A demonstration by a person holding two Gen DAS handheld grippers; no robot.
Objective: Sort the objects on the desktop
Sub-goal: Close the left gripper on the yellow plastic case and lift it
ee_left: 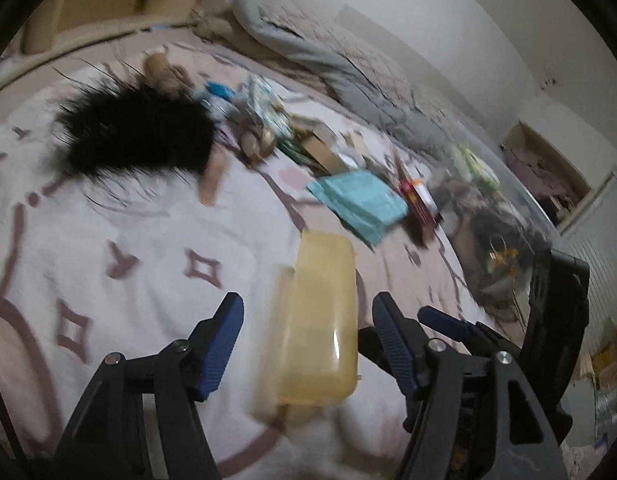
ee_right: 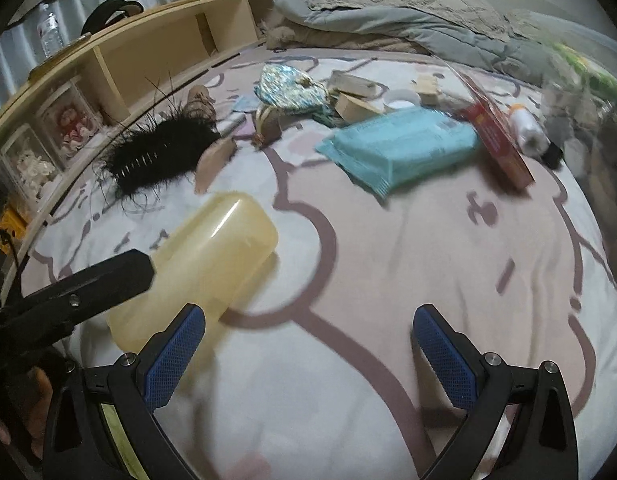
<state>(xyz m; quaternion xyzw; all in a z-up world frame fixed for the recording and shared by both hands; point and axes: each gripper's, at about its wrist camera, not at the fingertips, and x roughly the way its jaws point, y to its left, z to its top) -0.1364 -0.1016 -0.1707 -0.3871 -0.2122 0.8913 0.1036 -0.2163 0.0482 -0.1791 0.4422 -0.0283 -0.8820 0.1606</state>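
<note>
A translucent yellow plastic case [ee_left: 320, 320] lies on the patterned bedspread [ee_left: 128, 240], between the open fingers of my left gripper [ee_left: 308, 308], which do not touch it. It also shows in the right wrist view [ee_right: 212, 256], left of my right gripper [ee_right: 308, 320], which is open and empty above the bedspread [ee_right: 388, 260]. Beyond lie a black feather hair clip [ee_right: 156, 160], a teal wipes pack [ee_right: 400, 148], a red box [ee_right: 496, 132] and a white bottle [ee_right: 528, 128].
A wooden headboard shelf [ee_right: 148, 52] runs along the left. A grey quilt [ee_right: 408, 20] is bunched at the far side. Small boxes and a patterned pouch [ee_right: 292, 88] lie mid-bed. A clear bin [ee_left: 500, 216] with clutter stands at the right.
</note>
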